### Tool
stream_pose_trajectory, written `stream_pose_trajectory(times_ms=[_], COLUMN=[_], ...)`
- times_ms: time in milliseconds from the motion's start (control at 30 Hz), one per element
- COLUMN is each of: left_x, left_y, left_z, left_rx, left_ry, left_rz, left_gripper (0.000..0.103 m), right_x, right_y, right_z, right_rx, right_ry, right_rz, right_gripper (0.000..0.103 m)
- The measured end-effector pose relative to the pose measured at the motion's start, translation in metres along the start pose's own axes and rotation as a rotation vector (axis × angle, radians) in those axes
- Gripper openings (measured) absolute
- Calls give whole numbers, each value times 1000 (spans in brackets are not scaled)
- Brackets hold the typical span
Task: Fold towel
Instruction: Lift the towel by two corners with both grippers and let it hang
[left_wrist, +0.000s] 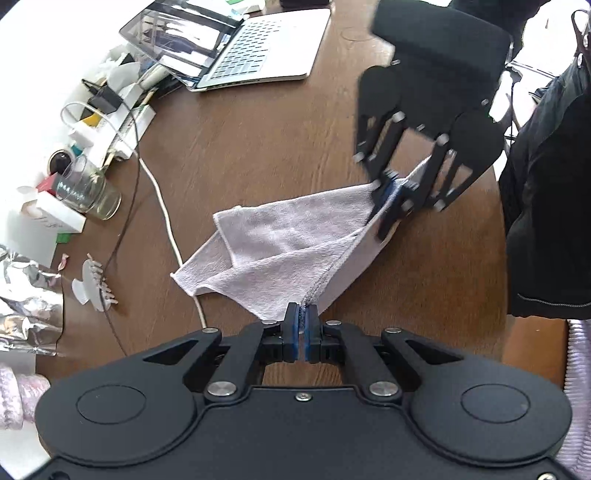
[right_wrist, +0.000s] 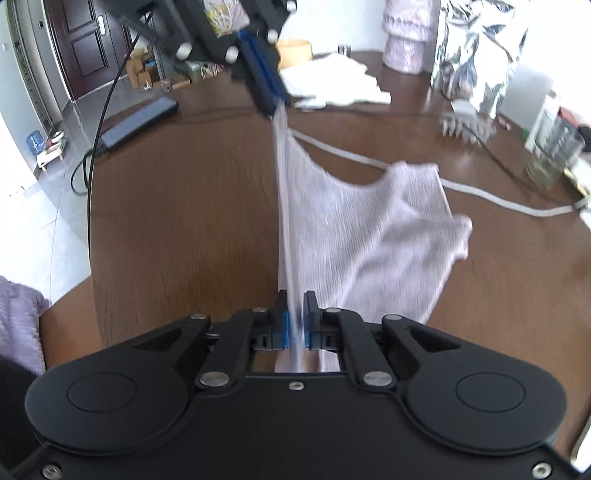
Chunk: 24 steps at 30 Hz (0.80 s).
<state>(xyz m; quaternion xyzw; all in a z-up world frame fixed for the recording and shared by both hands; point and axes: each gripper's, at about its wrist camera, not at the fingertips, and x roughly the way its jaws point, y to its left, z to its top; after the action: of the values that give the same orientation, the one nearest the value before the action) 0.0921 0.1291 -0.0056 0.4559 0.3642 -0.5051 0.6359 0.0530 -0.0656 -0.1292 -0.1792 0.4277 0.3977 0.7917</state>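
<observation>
The pale lilac terry towel (left_wrist: 291, 243) hangs stretched between the two grippers above the round dark brown wooden surface (left_wrist: 258, 147), its hemmed edge pulled taut from one to the other. The rest of the cloth sags away to the left in the left wrist view, with a folded-over corner resting on the wood and lying across a white cable (left_wrist: 162, 206).

The left gripper (left_wrist: 303, 325) has its fingers closed tight on a corner of the towel, the blue pads pressed on the hem with only cloth between them. The right gripper (left_wrist: 393, 194), seen farther off and to the right in that view, has its fingers pinched on the other end of the same edge; in its own view (right_wrist: 295, 325) the pads stand narrowly apart with the blurred edge of the towel running between them.

On the far left of the surface lie an open silver laptop (left_wrist: 236, 44), a clear drinking glass (left_wrist: 90, 192) tipped among white boxes, a white hair claw clip (left_wrist: 92, 286) and crumpled silver foil wrapping (left_wrist: 26, 306). A dark garment (left_wrist: 550, 206) hangs at the right edge.
</observation>
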Motion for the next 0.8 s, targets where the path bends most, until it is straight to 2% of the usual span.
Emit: stream_pose_trajectory(times_ms=[233,633,800], left_x=[-1,1,1], left_y=[6,2,-1], left_z=[-2,-4,-5], left_rx=[-6,4,6], left_ry=[-3,9,7], left_rz=[12,-6,-15], left_gripper=[3,3,3], right_x=[-14,-33,-37], right_y=[3,2,4], right_z=[-36,-75,-82], right_rx=[5,2,-20], right_ry=[46,121,130], right_rz=[-13,-7,-8], right_gripper=[8,2,2])
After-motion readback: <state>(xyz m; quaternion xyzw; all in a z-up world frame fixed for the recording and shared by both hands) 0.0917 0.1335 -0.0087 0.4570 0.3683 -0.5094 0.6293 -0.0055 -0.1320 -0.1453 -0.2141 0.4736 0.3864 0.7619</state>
